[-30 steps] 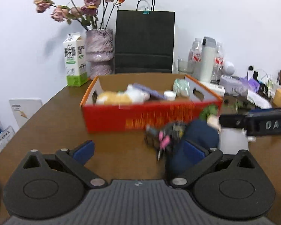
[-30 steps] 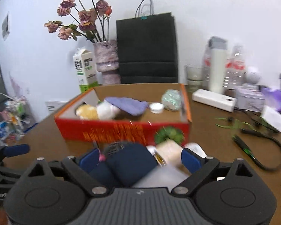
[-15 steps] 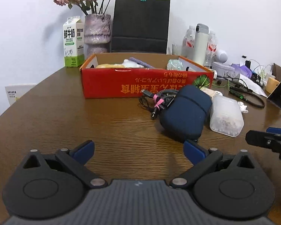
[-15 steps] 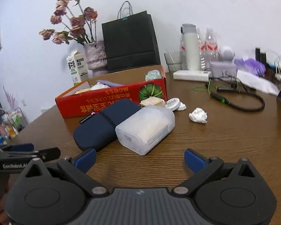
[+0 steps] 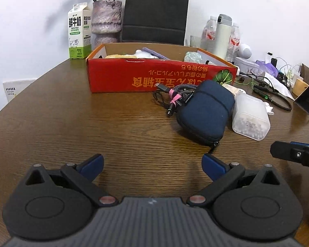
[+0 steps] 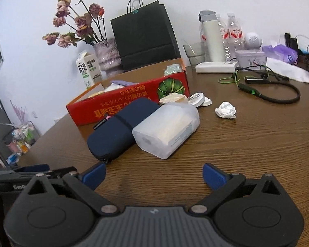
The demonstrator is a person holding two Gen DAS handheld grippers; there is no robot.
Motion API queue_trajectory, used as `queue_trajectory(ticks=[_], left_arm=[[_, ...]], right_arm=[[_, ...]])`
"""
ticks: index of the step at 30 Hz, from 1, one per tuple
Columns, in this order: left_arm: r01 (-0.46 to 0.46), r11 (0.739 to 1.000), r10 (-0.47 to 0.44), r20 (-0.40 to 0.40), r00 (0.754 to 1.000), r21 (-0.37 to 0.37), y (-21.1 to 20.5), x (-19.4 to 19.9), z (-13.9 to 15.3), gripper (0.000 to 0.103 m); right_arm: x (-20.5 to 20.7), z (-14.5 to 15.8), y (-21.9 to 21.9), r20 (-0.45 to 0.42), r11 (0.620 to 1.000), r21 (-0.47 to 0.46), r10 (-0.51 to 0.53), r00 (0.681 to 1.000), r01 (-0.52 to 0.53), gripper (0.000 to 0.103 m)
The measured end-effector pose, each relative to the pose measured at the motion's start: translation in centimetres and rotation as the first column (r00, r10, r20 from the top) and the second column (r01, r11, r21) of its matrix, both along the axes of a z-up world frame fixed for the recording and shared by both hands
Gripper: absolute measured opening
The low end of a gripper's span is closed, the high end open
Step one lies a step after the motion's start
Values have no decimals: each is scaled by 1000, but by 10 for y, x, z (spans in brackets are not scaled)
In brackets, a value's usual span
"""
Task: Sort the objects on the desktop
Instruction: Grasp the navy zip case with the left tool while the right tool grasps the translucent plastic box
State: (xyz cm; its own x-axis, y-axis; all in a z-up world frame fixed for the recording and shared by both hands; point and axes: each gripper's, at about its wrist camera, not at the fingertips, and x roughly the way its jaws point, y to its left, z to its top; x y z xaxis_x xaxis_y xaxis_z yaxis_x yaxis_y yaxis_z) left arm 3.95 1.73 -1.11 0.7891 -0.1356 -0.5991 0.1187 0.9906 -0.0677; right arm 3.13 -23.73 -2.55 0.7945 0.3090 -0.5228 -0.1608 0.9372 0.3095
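1. The left gripper (image 5: 152, 164) hovered with fingers spread wide, holding nothing, over the wooden bench (image 5: 82, 123).
2. The right gripper (image 6: 153, 175) was likewise spread and empty.
3. A navy zip pouch (image 5: 206, 111) lay touching a translucent plastic box (image 5: 250, 117), just before the red cardboard box (image 5: 134, 78).

pouch (image 5: 206, 113) before box (image 5: 154, 78), container (image 5: 250, 118) right, cable (image 5: 171, 96) left

An office or home desk: along the far edge of a brown wooden table (image 5: 72, 123) against a white wall stand a milk carton (image 5: 79, 30), a vase of dried roses (image 6: 107, 55), a black paper bag (image 5: 155, 12), water bottles (image 6: 230, 35) and charging cables (image 6: 274, 88).
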Motion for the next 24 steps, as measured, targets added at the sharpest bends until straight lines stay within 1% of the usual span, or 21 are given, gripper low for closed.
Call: queue_trajectory(ticks=[3, 6, 11, 14, 16, 19, 21, 22, 24], left_arm=[[1, 1000, -2, -7, 1000, -7, 1, 1, 0, 103], [8, 1000, -8, -12, 1000, -14, 2, 1, 0, 103], [19, 999, -20, -29, 999, -27, 3, 4, -1, 103], [24, 999, -25, -32, 999, -27, 2, 6, -1, 103], [31, 999, -32, -34, 999, -25, 2, 6, -1, 103], [34, 999, -35, -34, 999, -27, 2, 6, -1, 103], [33, 999, -34, -33, 999, -31, 2, 6, -1, 103], [28, 999, -29, -31, 999, -31, 2, 7, -1, 103], [21, 999, -21, -8, 1000, -28, 3, 9, 3, 103]], right_arm=[[4, -2, -4, -22, 999, 28, -18, 1000, 18, 101], [5, -2, -7, -28, 999, 36, -29, 999, 30, 101], [11, 1, -3, -49, 998, 4, -69, 996, 69, 101], [23, 5, -1, -59, 997, 35, -70, 996, 72, 101], [36, 9, 5, -61, 996, 37, -80, 995, 82, 101], [56, 13, 17, -68, 995, 23, -91, 993, 93, 101], [71, 14, 27, -77, 997, -15, -82, 994, 81, 100], [78, 14, 32, -81, 996, -37, -82, 993, 79, 102], [88, 14, 38, -86, 992, -79, -102, 991, 95, 102]])
